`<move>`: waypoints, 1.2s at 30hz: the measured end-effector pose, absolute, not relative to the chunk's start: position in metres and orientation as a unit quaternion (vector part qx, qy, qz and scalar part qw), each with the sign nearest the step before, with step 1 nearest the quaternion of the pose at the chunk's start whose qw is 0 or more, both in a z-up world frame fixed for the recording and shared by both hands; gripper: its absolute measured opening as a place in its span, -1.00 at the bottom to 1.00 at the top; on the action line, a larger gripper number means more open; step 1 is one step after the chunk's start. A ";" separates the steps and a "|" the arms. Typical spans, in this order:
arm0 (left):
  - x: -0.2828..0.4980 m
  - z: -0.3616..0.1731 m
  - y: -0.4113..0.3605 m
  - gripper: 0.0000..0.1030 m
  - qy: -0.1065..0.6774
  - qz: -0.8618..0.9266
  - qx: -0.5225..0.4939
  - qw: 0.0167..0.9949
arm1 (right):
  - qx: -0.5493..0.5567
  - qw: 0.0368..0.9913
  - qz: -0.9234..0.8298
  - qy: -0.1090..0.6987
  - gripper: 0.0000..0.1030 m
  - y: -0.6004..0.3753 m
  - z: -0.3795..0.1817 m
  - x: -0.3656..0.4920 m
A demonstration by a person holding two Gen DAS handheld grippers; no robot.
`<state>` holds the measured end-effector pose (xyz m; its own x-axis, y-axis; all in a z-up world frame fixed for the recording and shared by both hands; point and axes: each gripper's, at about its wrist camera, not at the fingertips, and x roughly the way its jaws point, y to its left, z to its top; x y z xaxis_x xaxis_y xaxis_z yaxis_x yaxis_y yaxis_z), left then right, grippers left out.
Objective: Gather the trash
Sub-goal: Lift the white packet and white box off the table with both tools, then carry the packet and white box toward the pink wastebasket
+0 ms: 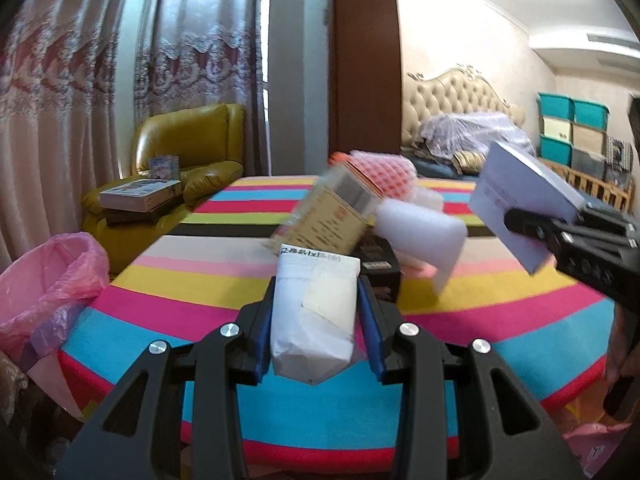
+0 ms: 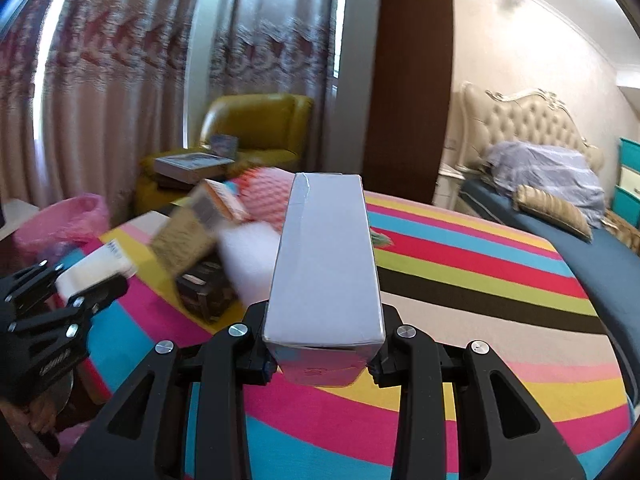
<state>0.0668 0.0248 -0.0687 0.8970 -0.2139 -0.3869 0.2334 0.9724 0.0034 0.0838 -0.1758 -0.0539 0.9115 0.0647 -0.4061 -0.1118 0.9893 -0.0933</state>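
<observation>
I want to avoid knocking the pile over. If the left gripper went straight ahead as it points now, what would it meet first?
Likely the tilted tan box, just beyond the white packet that the left gripper holds. The packet's front end would touch first; depth is unclear.

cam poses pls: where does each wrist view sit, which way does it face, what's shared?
Left wrist: sits behind the left gripper, facing across the striped table toward the curtains; own fingers clamp a white packet; the right gripper shows at right.
Right wrist: sits behind the right gripper, facing the same way; own fingers clamp a grey box; the left gripper shows at left.
Shared: table, trash pile, pink-lined bin, yellow armchair.
</observation>
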 end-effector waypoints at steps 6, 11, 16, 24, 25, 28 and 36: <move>0.063 -0.053 0.051 -0.28 0.170 -0.087 0.008 0.982 | -0.084 0.974 0.080 0.194 -0.36 -0.147 -0.051 0.075; 0.057 -0.042 0.077 -0.27 0.150 -0.061 0.002 0.987 | -0.107 0.971 0.100 0.187 -0.36 -0.124 -0.047 0.072; 0.053 -0.037 0.101 -0.27 0.146 -0.035 -0.018 0.989 | -0.133 0.968 0.121 0.176 -0.36 -0.099 -0.039 0.072; 0.049 -0.032 0.140 -0.27 0.140 0.007 -0.033 0.990 | -0.158 0.956 0.177 0.172 -0.36 -0.055 -0.029 0.077; 0.048 -0.032 0.145 -0.27 0.139 0.012 -0.034 0.990 | -0.158 0.952 0.194 0.173 -0.36 -0.046 -0.028 0.079; 0.043 -0.032 0.163 -0.27 0.134 0.031 -0.039 0.990 | -0.165 0.945 0.223 0.175 -0.36 -0.024 -0.027 0.082; 0.026 -0.030 0.233 -0.27 0.136 0.089 -0.078 0.984 | -0.157 0.916 0.318 0.190 -0.36 0.038 -0.024 0.103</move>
<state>0.0260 0.2330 -0.0301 0.9471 0.1538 -0.2818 -0.1964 0.9719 -0.1297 0.1027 0.0383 -0.0243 0.7260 0.5224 -0.4472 -0.6415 0.7487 -0.1669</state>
